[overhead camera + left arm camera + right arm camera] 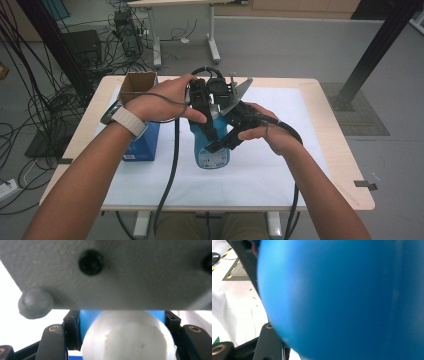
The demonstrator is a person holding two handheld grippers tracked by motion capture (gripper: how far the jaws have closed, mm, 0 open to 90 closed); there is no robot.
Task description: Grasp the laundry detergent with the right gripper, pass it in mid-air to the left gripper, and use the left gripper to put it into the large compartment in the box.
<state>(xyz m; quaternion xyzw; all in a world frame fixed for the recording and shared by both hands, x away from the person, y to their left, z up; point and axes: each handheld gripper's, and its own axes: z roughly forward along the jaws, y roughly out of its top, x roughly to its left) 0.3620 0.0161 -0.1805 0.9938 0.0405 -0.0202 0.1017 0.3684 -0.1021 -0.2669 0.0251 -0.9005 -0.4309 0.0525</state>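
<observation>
A blue bottle (213, 154) with a label stands upright on the white mat (280, 165) at the table's middle. My left gripper (206, 116) comes down on its top. In the left gripper view the bottle's white cap (127, 340) sits tight between the two black fingers (53, 342). My right gripper (226, 141) reaches in from the right, its jaws closed around the bottle's body. In the right gripper view the blue bottle (342, 297) is pressed right up to the lens beside one black finger (268, 340).
A blue box (142, 137) with an open brown top stands left of the bottle, under my left wrist. The right gripper's grey plate (112, 272) hangs close over the cap. Cables trail off the table's front edge (240, 207).
</observation>
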